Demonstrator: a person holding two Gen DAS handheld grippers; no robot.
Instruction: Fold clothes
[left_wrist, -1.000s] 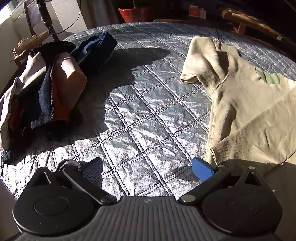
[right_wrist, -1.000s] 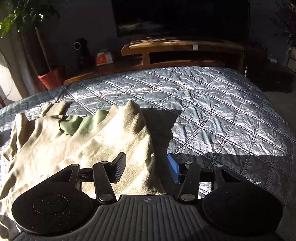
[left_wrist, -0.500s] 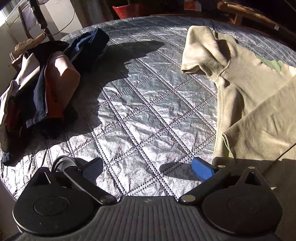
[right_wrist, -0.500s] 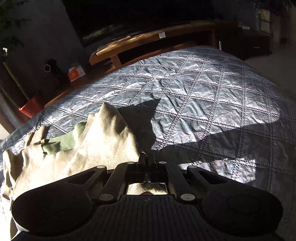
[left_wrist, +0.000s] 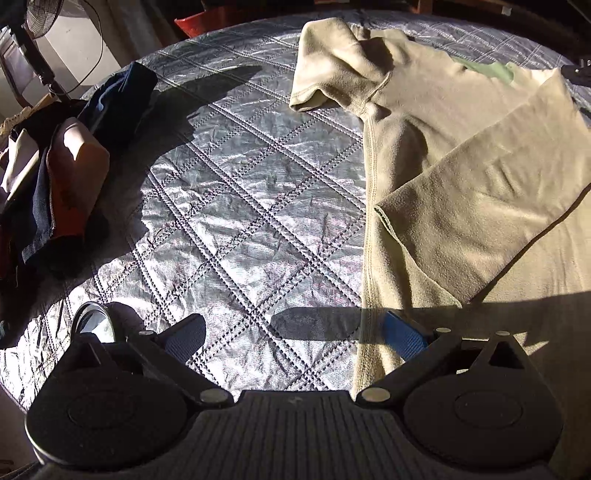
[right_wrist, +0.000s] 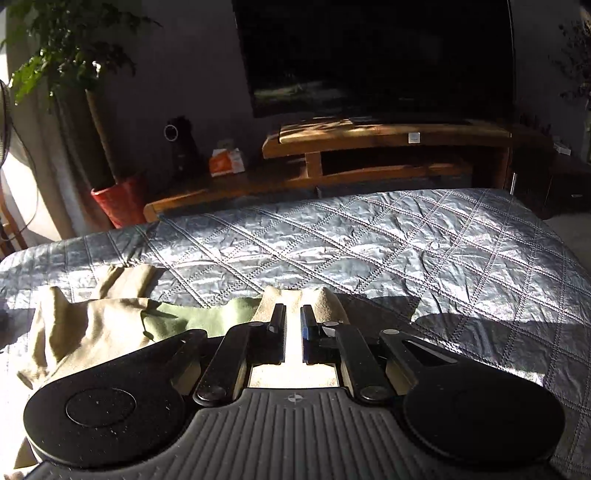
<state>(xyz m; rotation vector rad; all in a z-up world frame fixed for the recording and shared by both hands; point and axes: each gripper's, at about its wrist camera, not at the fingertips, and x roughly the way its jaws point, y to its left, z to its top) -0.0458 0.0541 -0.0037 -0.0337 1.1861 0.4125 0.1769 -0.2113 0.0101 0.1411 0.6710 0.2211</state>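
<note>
A beige short-sleeved shirt (left_wrist: 461, 184) with a green patch (left_wrist: 484, 68) at the neck lies on the silver quilted bedspread (left_wrist: 240, 203), one side folded over its body. My left gripper (left_wrist: 293, 332) is open, low over the bedspread at the shirt's left side seam, its right finger (left_wrist: 402, 334) above the seam. My right gripper (right_wrist: 293, 314) is shut on a raised fold of the beige shirt (right_wrist: 92, 325) next to the green patch (right_wrist: 207, 317); cloth fills the narrow gap between the jaws.
A pile of dark blue, orange and white clothes (left_wrist: 66, 177) sits at the bed's left edge. Beyond the bedspread (right_wrist: 406, 240) stand a wooden TV stand (right_wrist: 388, 140), a dark screen (right_wrist: 369, 55) and a red plant pot (right_wrist: 118, 199).
My right gripper went from open to shut on the shirt's fold and has lifted it. My left gripper moved right, its right finger now over the shirt's side seam.
</note>
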